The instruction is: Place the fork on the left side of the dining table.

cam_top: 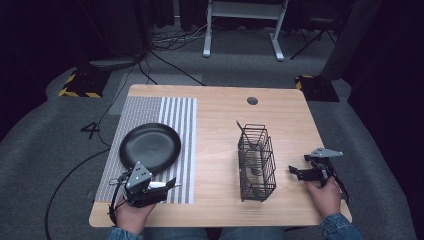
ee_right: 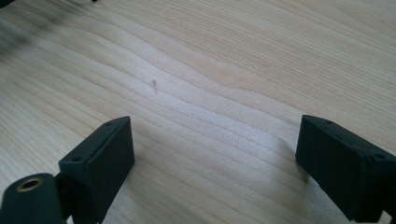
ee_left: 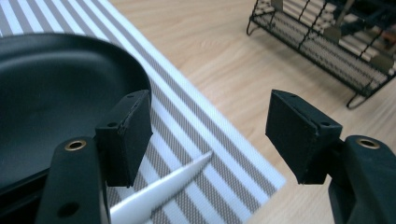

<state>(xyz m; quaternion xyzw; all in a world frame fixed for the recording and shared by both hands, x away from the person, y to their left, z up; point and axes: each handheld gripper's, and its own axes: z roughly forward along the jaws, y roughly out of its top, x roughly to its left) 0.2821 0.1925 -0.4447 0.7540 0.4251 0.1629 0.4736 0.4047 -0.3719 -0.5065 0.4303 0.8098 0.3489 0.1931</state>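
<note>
the left gripper [cam_top: 167, 186] hangs over the grey-and-white striped woven placemat [cam_top: 176, 115], jaws wide and empty, beside the round black plate [cam_top: 150, 146]. a white pointed utensil [ee_left: 159, 191] lies under it. the right gripper [cam_top: 294, 171] rests on the light wooden desk [cam_top: 215, 120], jaws wide, near the black wire basket [cam_top: 256, 161].

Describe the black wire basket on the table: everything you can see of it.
The wire basket is a tall, narrow rack of thin black wire with a finer mesh floor, raised on small bent wire feet. It stands upright on the bare wooden table, right of the striped placemat and left of the right gripper, touching neither. Inside are utensils, blurred in the left gripper view; one handle pokes out above its far end.
</note>
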